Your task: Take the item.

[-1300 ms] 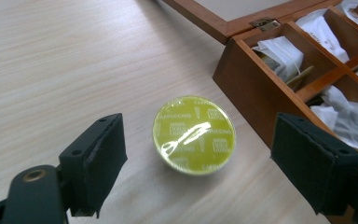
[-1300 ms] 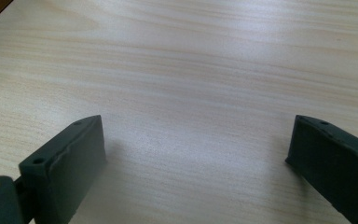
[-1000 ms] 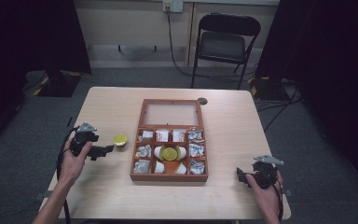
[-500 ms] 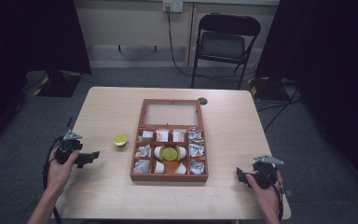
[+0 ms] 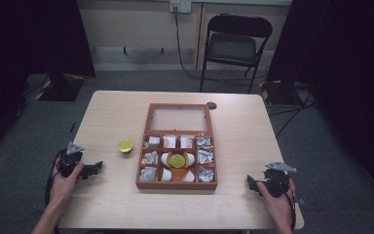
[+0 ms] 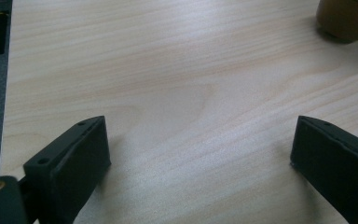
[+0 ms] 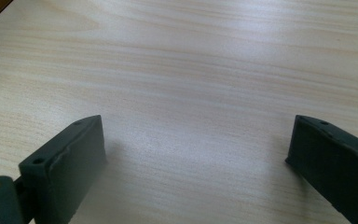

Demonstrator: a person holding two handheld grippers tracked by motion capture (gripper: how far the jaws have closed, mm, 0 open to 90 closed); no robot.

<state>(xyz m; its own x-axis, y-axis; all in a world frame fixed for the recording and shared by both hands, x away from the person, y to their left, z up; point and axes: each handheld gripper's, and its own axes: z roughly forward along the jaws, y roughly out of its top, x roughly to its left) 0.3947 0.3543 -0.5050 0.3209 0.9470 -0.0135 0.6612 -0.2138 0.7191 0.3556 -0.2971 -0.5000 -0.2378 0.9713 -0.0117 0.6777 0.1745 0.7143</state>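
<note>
My left hand (image 5: 64, 176) grips black two-jaw left gripper (image 5: 95, 167) low at table's left edge, pointing toward table middle; jaws have just been opening, now wide apart, nothing between. My right hand (image 5: 278, 196) holds black two-jaw right gripper (image 5: 251, 184) low near right front corner, jaws spread wide, empty. Forearms enter from bottom.

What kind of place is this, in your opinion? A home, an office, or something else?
Probably a recording studio or lab, not a home. Dark curtains hang on both sides, cables run from a wall socket across grey carpet, and a lone folding chair stands behind the plain wooden table, which carries a compartment box.
</note>
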